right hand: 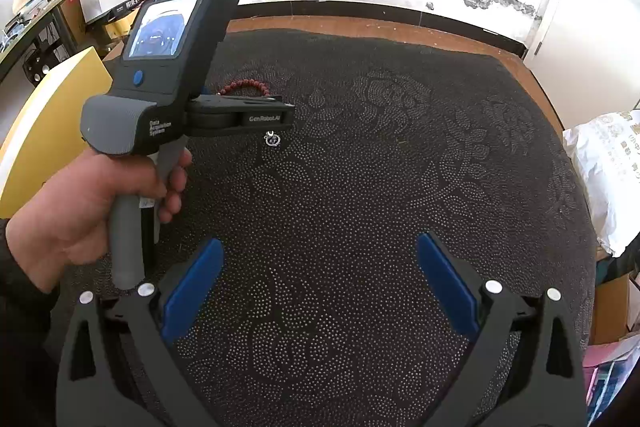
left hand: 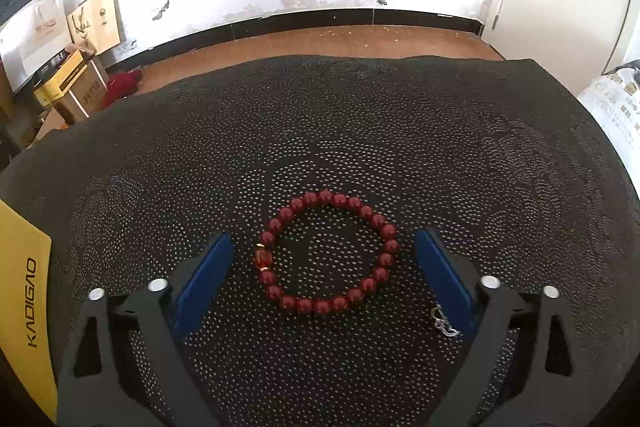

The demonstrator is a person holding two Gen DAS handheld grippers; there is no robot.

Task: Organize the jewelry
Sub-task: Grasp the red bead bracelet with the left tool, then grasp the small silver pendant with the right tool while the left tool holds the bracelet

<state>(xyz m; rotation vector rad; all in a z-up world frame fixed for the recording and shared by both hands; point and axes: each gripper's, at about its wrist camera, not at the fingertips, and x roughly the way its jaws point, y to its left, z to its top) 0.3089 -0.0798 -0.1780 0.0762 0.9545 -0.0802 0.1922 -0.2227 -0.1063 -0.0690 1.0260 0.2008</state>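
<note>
A dark tabletop covered in a dotted floral cloth fills both views. On it, a round bracelet of dark red beads lies flat between the wide-spread blue fingers of the left hand-held gripper, touching neither. A small silver trinket lies beside its right finger. The right hand-held gripper hangs wide apart, holding nothing.

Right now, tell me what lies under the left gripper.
Between the open fingers of the left gripper lies the red bead bracelet on the dotted black cloth. A small silver piece sits by its right finger, partly hidden behind it. Nothing else shows.
</note>
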